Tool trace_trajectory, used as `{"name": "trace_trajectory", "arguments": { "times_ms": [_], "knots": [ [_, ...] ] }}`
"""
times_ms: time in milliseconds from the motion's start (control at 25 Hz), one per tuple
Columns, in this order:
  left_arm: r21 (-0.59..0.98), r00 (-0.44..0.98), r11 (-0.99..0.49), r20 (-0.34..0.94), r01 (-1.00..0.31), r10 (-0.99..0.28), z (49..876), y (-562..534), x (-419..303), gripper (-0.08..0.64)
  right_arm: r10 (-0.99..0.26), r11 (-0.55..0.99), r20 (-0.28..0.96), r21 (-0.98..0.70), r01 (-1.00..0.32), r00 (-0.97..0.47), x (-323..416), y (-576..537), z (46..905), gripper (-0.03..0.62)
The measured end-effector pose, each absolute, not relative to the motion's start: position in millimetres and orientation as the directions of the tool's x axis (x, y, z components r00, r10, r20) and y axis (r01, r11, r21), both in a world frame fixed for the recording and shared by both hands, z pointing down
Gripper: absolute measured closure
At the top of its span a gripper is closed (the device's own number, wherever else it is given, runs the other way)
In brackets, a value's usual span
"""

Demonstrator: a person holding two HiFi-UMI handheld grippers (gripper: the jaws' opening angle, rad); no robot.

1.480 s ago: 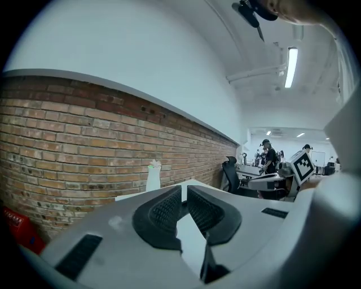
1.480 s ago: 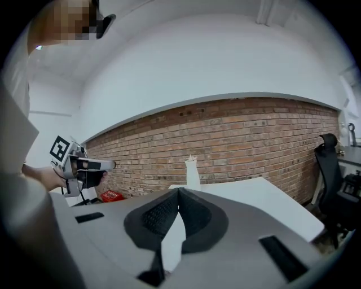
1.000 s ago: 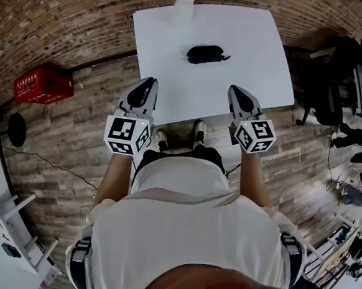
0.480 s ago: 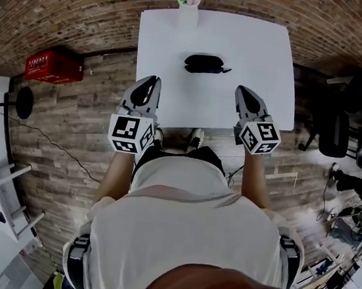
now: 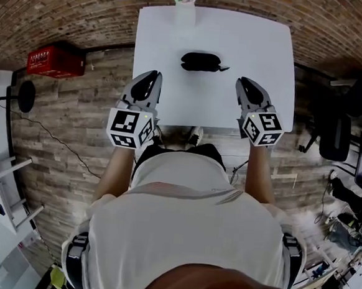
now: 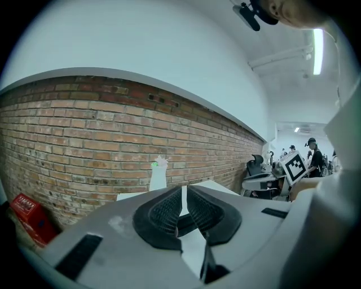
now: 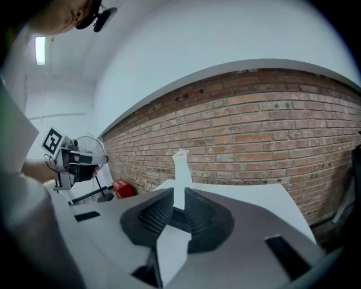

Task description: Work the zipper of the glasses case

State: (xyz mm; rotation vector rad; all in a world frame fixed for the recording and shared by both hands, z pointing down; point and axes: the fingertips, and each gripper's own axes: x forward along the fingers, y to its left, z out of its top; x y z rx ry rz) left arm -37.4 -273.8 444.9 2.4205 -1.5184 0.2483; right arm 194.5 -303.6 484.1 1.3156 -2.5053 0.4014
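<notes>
White table w/ glasses case, vase

You are standing in a shared lab or open office workspace, not a home; a long bare brick wall backs the room, and wood-plank flooring runs under a plain white table; to your right, black office chairs and dark equipment crowd the floor; the left gripper view shows a person among workstations under a ceiling strip light; to your left, note a red crate at the wall, a standing fan with its cable trailing over the floor, and a white shelf unit.
</notes>
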Motion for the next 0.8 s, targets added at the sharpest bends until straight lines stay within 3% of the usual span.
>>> {"name": "trace_trajectory", "arguments": {
  "times_ms": [280,440,800],
  "knots": [
    [0.153,0.426,-0.397,0.299,-0.905,-0.854,453,-273,-40,0.523,-0.61,0.683,0.522,-0.036,-0.729,-0.597,177,-315,514,0.276],
    [0.168,0.414,-0.378,0.32,-0.91,-0.852,464,-270,-42,0.523,-0.524,0.776,0.617,0.062,-0.628,-0.587,168,-327,544,0.193],
    [0.192,0.4,-0.354,0.345,-0.915,-0.849,478,-270,-34,0.523,-0.372,0.9,0.766,0.158,-0.407,-0.525,148,-366,625,0.138]
  ]
}}
